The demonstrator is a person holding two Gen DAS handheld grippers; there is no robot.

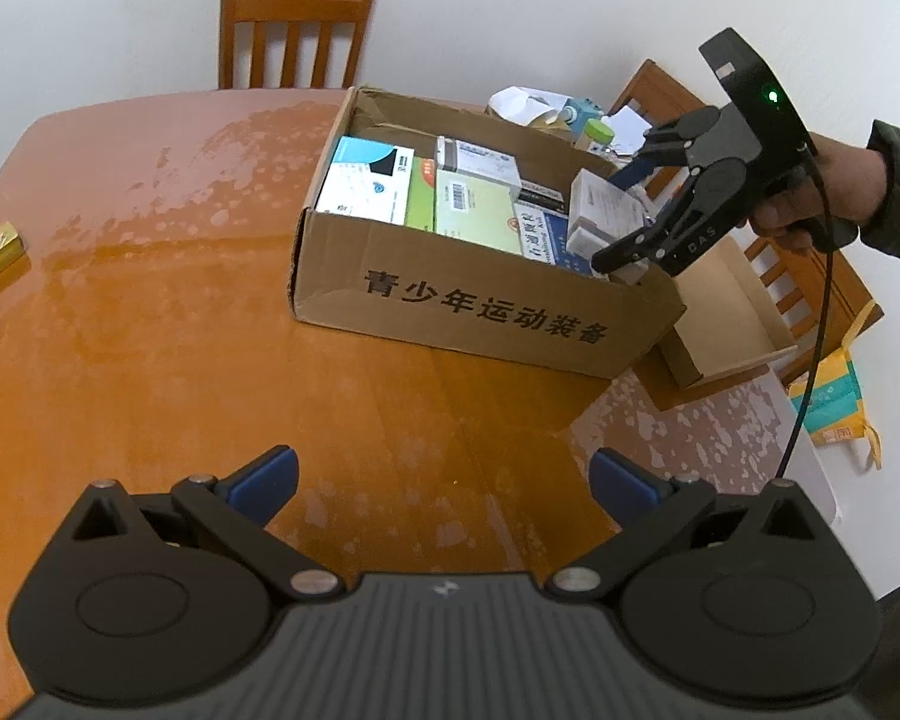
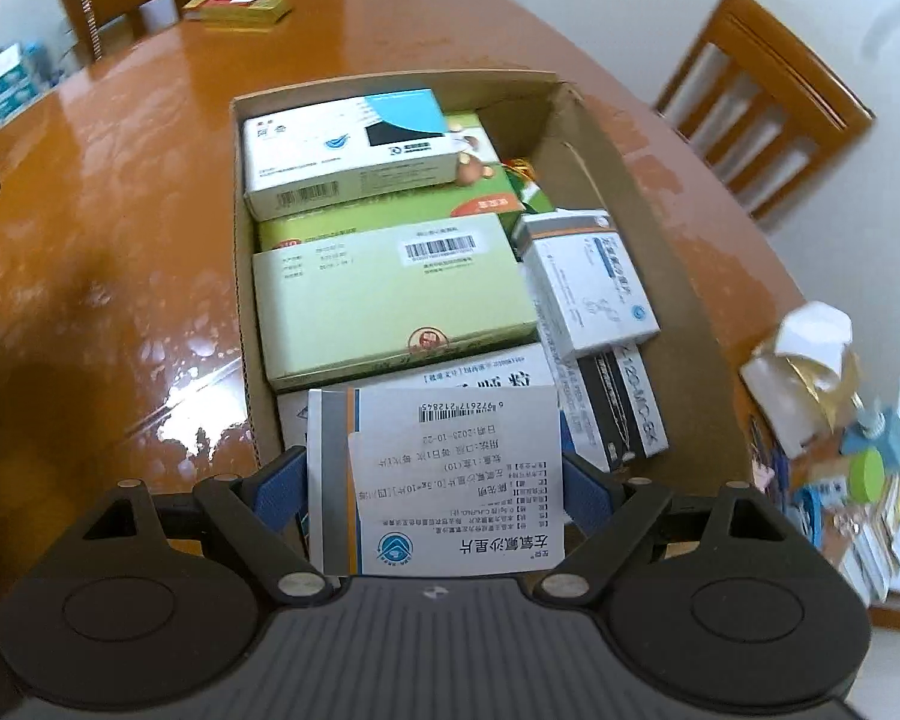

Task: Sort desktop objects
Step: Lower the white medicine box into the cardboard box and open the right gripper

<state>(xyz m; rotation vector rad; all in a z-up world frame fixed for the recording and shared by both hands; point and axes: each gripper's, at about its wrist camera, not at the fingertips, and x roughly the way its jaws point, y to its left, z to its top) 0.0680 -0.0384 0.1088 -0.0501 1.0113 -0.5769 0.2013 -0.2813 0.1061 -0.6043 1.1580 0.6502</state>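
Ribbed black plastic housing of the right gripper (image 2: 435,480) fills the near edge of the right wrist view, its blue pads pressed on the two long sides of a white medicine box (image 2: 438,474), flat rectangular carton with a grey-blue stripe, barcode and a pasted paper label, print upside down to the camera. Its long axis runs away from the camera along the fingers, far end tipped down into the cardboard box (image 2: 660,276) at that box's near end. Left wrist view shows the same box (image 1: 606,216) held just above the cardboard box's right end, a person's hand (image 1: 810,192) on the handle. Left gripper (image 1: 444,480) is spread wide, nothing between its blue pads, over bare table (image 1: 150,330), glossy orange-brown wood with pale blotchy patches. Cardboard box is plain brown corrugated, open-topped, black characters printed on one long side wall, long axis running away from the right camera. Inside, packed flat: a pale green carton (image 2: 390,306) mid-box, a white and blue carton (image 2: 354,150) at the far end, a grey-white carton (image 2: 588,282) tilted against the right wall, a black and white one (image 2: 624,414) beneath it. Beyond, near the table's far edge, a red-yellow packet (image 2: 240,6). Crumpled white paper and small clutter (image 2: 822,396) sit off the cardboard box's right side. Slatted wooden chairs (image 2: 762,102) stand at the table's far edges.
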